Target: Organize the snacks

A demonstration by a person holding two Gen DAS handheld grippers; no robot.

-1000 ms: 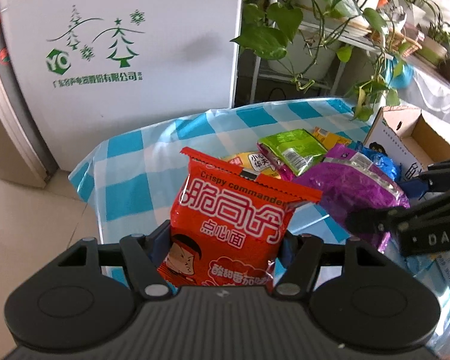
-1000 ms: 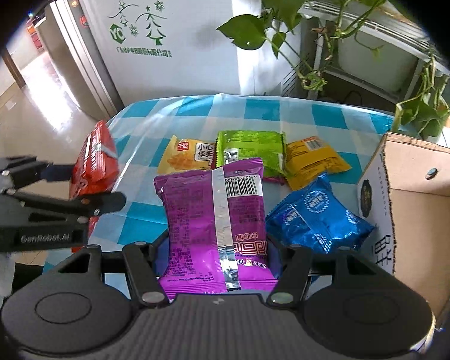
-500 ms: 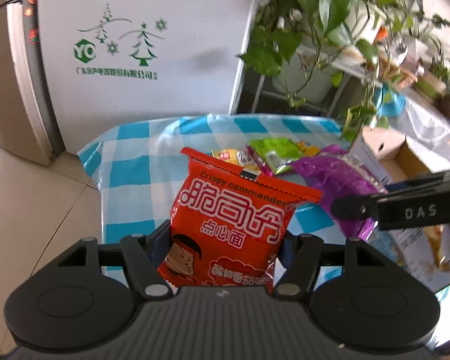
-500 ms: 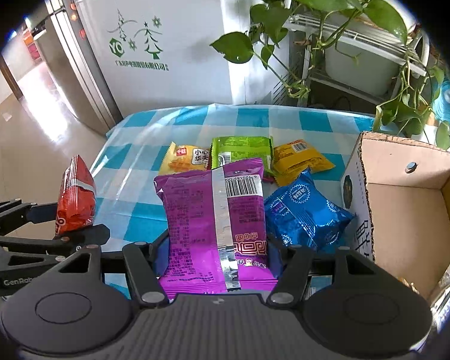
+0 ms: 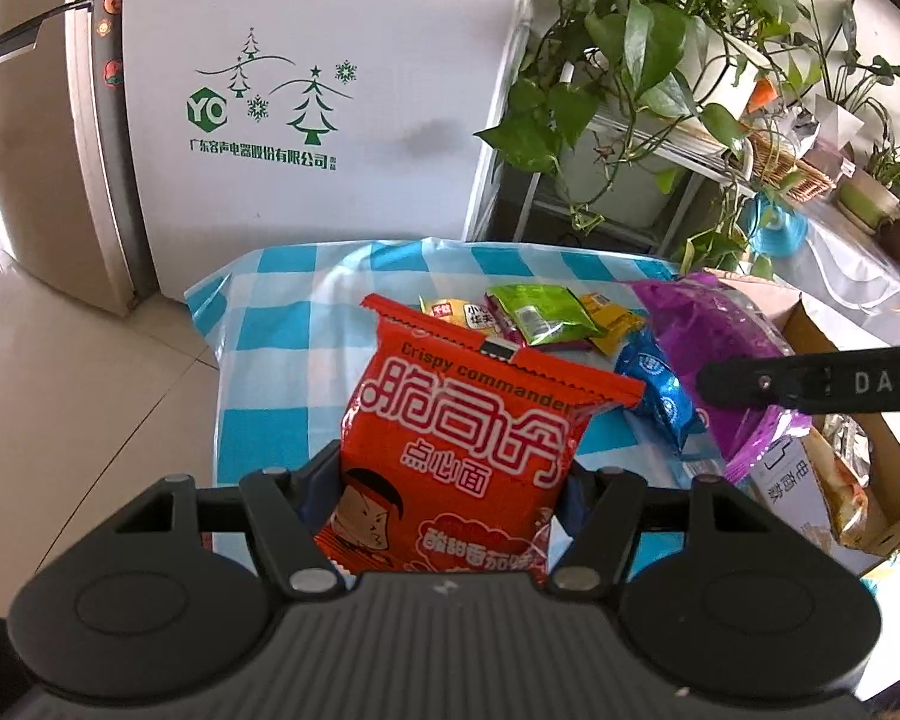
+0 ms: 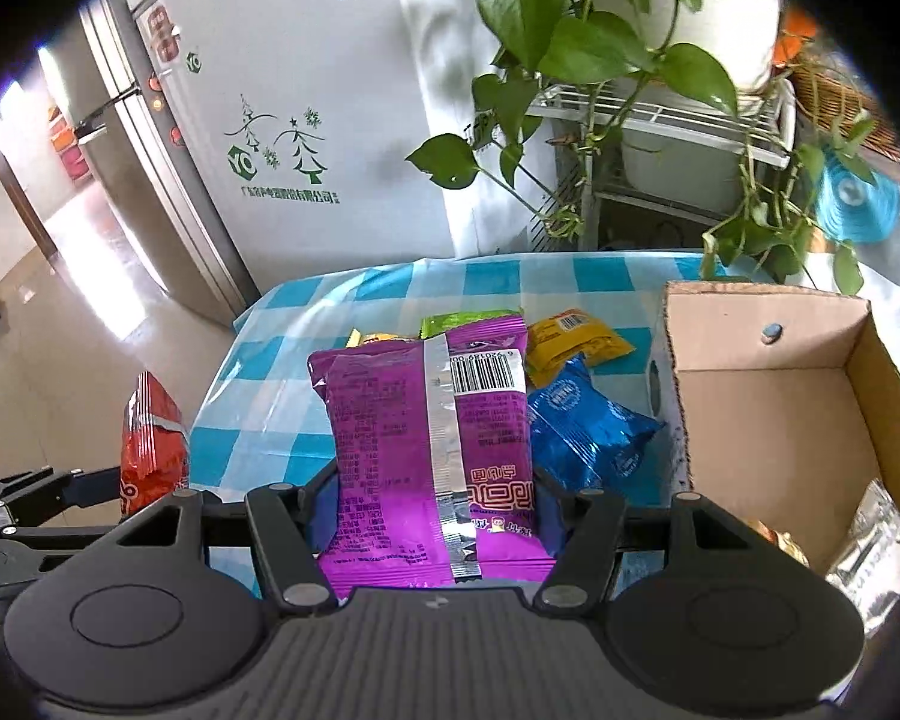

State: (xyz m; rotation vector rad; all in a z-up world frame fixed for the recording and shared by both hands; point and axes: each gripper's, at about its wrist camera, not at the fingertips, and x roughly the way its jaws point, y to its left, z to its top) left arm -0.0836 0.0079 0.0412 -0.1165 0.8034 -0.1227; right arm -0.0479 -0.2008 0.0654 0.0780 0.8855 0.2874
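L gripper (image 5: 450, 498) pinching red pack (image 5: 462, 450); R gripper (image 6: 435, 504), prob. purple pack (image 6: 426, 450).

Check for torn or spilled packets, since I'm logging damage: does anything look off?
Nothing stands out. The red noodle packet in the left gripper and the purple packet in the right gripper look sealed; nothing has spilled.

**Six snack packets, one box, two grippers**

You have six snack packets in sight: one red packet (image 5: 462, 456), one purple packet (image 6: 432, 450), one blue packet (image 6: 588, 432), one green packet (image 5: 540, 315), one orange-yellow packet (image 6: 576, 336) and one yellow packet (image 5: 459, 312). You have one cardboard box (image 6: 768, 420) with at least two further wrappers inside, too hidden to count surely. One checked tablecloth (image 5: 282, 324), one fridge (image 5: 306, 90), and two grippers: left gripper (image 5: 450, 480), right gripper (image 6: 435, 492).
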